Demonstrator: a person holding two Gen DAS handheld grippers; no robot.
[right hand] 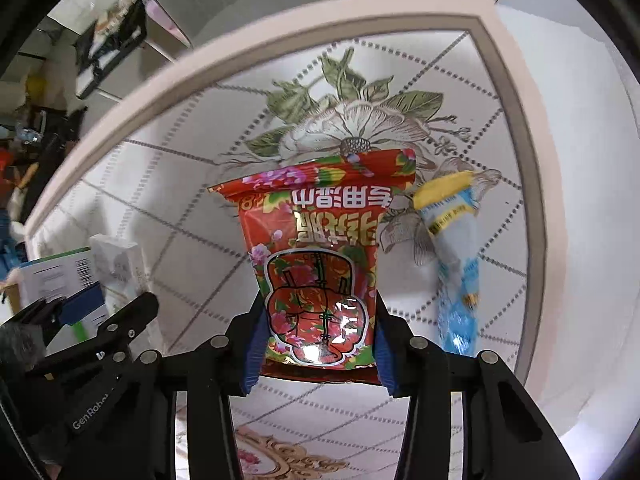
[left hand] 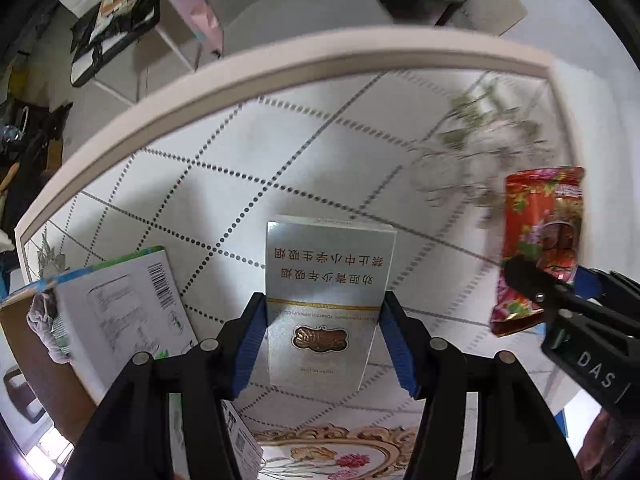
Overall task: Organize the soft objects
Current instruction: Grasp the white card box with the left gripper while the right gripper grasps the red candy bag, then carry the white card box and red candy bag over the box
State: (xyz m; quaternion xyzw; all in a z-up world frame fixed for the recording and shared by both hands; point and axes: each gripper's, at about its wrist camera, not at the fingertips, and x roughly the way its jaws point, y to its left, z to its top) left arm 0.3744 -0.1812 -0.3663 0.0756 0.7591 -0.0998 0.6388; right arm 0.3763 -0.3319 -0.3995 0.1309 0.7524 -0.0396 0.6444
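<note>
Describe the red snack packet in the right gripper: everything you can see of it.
The red snack packet is a glossy, crinkled plastic pouch, red with pink and green flowers, upside-down Chinese lettering and a drawn quilted-garment motif that catches glare. Its crimped seal edge points away from the camera. The right gripper clamps it near its lower end, a blue pad pressing each side, holding it above the floral tablecloth. In the left wrist view it appears edge-on at the right. A blue and yellow packet shows beside it; contact unclear.

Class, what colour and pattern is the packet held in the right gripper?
The packet is red with pink flowers and green leaves; the right wrist view shows it best.
</note>
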